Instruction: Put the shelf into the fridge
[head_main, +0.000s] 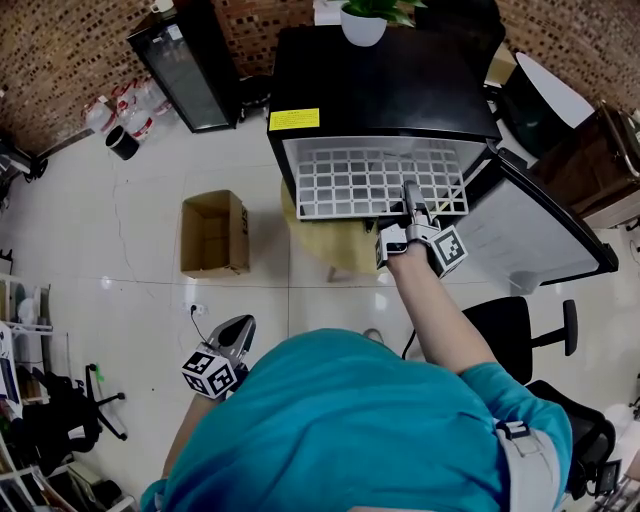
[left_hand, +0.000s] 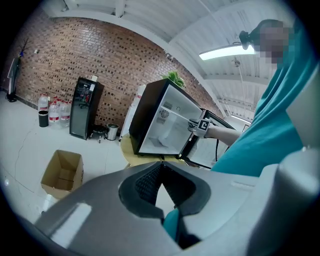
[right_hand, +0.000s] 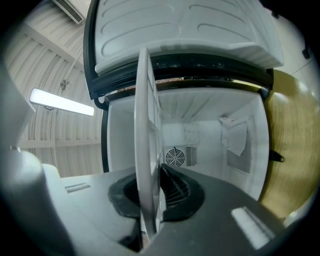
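White grid shelf (head_main: 370, 180), edge tight betw. R gripper (head_main: 410, 196) fingers, at fridge (head_main: 380, 90); L gripper (head_main: 238, 328) fingers together.

Nothing readable anywhere, folks: the yellow label (head_main: 294, 120) on top of the fridge (head_main: 380, 90), at ten o'clock from the right tool (head_main: 411, 192), has print too small to read, and both it and the left tool (head_main: 243, 322) show only patterned square markers (head_main: 449, 249).

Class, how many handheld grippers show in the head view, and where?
2. The left gripper hangs shut beside the teal shirt; the right gripper grips the white wire shelf at the open fridge. None hidden.
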